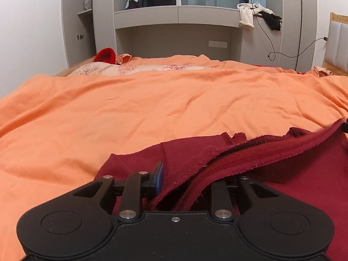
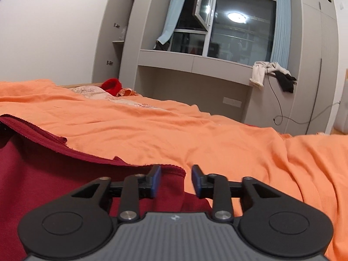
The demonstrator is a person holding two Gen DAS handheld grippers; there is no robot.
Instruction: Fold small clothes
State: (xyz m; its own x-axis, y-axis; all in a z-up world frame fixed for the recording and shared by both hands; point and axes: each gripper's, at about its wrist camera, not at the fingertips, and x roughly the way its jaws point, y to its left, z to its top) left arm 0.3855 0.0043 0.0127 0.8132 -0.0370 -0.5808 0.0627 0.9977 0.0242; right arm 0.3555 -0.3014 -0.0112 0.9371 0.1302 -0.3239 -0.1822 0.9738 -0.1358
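Both views are taken from low down, right behind the finger linkages and close over the orange bedsheet (image 1: 152, 100), aimed across the bed at the grey window unit (image 1: 174, 15). The left wrist view is held pretty level and square to that wall. The right wrist view is tilted, so the window (image 2: 239, 26) is seen much higher. Shared between them: the dark red garment (image 1: 282, 163), the sheet, and the clothes heaped on the ledge (image 2: 271, 71).
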